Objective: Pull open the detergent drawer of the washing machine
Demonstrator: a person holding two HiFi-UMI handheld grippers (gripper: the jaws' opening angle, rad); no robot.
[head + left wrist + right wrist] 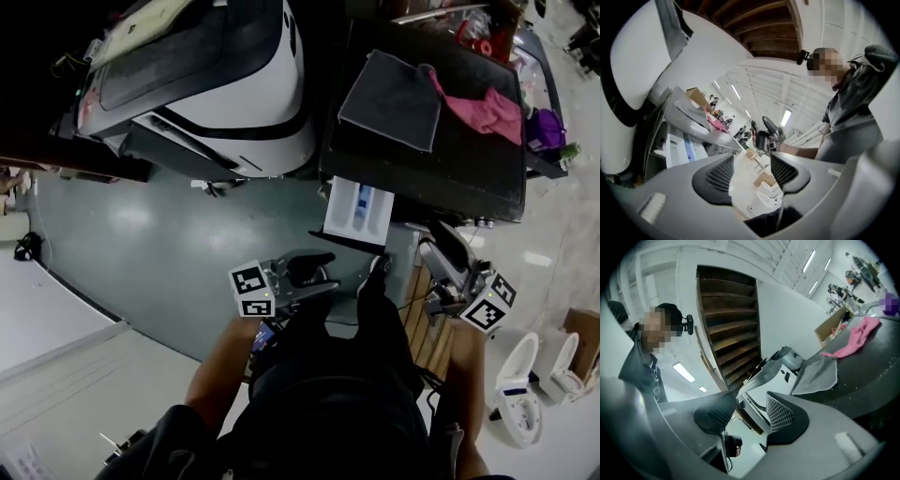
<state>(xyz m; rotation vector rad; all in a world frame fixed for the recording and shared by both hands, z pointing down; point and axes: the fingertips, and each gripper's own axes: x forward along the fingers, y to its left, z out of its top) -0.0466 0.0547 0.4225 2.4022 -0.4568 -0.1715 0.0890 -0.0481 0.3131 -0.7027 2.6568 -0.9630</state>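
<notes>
place: workshop hall | signs: washing machine, toilets standing loose, cardboard box, strip lights

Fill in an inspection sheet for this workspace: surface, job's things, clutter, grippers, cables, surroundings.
Surface: dark washer top, partly covered by cloths.
Job's things: drawer stands pulled out, with its compartments showing.
Clutter: grey cloth and pink cloth lie on the washer top; a purple thing sits at its right edge.
Grippers: left gripper and right gripper both have their jaws apart, with nothing between them.
Cables: a thin lead runs below the left gripper's jaws.
Surroundings: a white machine stands left of the washer, on a grey-green floor.
</notes>
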